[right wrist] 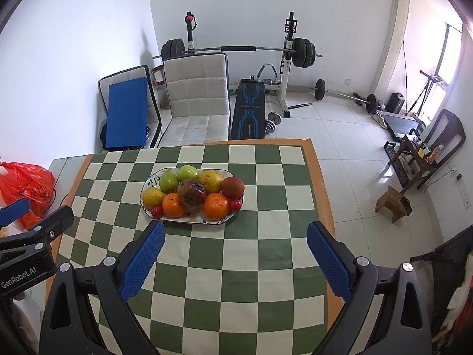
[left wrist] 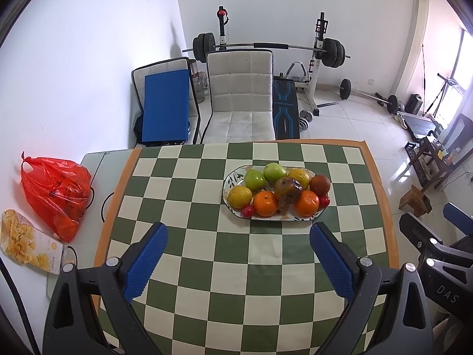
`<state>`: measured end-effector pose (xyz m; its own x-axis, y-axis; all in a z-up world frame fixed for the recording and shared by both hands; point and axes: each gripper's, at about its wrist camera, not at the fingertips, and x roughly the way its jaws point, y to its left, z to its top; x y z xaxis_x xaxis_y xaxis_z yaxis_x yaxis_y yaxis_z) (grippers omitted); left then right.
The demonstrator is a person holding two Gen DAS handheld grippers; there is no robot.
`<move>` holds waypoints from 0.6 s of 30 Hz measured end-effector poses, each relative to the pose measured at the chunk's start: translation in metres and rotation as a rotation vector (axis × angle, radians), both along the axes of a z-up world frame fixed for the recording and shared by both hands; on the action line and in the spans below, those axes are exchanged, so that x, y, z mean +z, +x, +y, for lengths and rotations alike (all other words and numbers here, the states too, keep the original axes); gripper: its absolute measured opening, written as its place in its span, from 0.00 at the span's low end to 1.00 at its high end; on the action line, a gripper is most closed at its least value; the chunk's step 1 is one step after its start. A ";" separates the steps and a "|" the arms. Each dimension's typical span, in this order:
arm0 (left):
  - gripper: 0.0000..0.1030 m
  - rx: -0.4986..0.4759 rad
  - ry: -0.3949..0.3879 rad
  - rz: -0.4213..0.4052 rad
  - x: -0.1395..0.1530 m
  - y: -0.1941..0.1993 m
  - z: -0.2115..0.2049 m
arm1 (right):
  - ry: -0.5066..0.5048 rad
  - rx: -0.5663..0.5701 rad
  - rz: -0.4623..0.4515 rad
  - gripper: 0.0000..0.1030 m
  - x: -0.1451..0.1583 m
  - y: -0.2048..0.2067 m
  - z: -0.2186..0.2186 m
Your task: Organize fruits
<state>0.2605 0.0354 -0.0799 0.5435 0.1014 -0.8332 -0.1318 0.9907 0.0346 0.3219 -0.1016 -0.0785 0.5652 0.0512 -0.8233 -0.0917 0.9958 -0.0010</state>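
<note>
An oval patterned plate (left wrist: 233, 177) (right wrist: 147, 185) on the green-and-cream checked tablecloth holds several fruits: green apples (left wrist: 254, 179) (right wrist: 168, 181), oranges (left wrist: 266, 203) (right wrist: 215, 206), yellow citrus (left wrist: 240, 197) (right wrist: 152, 197), a bruised dark fruit (left wrist: 288, 190) (right wrist: 191, 192), a brown-red fruit (left wrist: 320, 185) (right wrist: 232, 187) and small red ones (left wrist: 247, 211) (right wrist: 157, 211). My left gripper (left wrist: 238, 233) is open, hovering just short of the plate. My right gripper (right wrist: 235, 232) is open too, near and right of the plate. Neither holds anything.
A red plastic bag (left wrist: 57, 190) (right wrist: 26, 192) and a snack packet (left wrist: 26, 242) lie on the table's left side. A white chair (left wrist: 239, 94) (right wrist: 196, 97) stands behind the table, with a weight bench and barbell rack (left wrist: 316, 59) beyond. The other gripper (right wrist: 26, 254) shows at the left.
</note>
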 end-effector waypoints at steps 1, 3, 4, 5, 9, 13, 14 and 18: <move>0.95 0.000 -0.001 0.000 0.000 0.000 0.000 | -0.001 0.000 0.000 0.96 0.002 0.000 0.000; 0.95 -0.002 0.001 -0.006 0.001 0.000 0.000 | 0.002 -0.001 -0.003 0.96 0.003 -0.001 0.000; 0.95 -0.003 0.002 -0.008 0.001 -0.001 -0.001 | 0.001 -0.001 -0.004 0.96 0.004 -0.002 0.000; 0.95 -0.005 0.001 -0.009 0.003 0.000 -0.001 | -0.001 0.000 -0.007 0.96 0.005 -0.003 0.001; 0.95 -0.007 -0.002 -0.012 0.004 0.001 -0.001 | 0.000 0.000 -0.015 0.96 0.011 -0.005 0.001; 0.95 -0.006 -0.001 -0.015 0.007 0.002 -0.001 | 0.004 0.001 -0.019 0.96 0.015 -0.006 0.001; 0.96 -0.006 0.000 -0.015 0.007 0.002 -0.001 | 0.005 0.002 -0.017 0.96 0.015 -0.006 0.001; 0.95 -0.006 -0.002 -0.015 0.007 0.002 -0.001 | 0.003 0.003 -0.016 0.96 0.016 -0.006 0.000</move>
<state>0.2624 0.0342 -0.0733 0.5563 0.0966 -0.8253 -0.1266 0.9915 0.0308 0.3163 -0.1011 -0.0626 0.5781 0.0551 -0.8141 -0.0945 0.9955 0.0002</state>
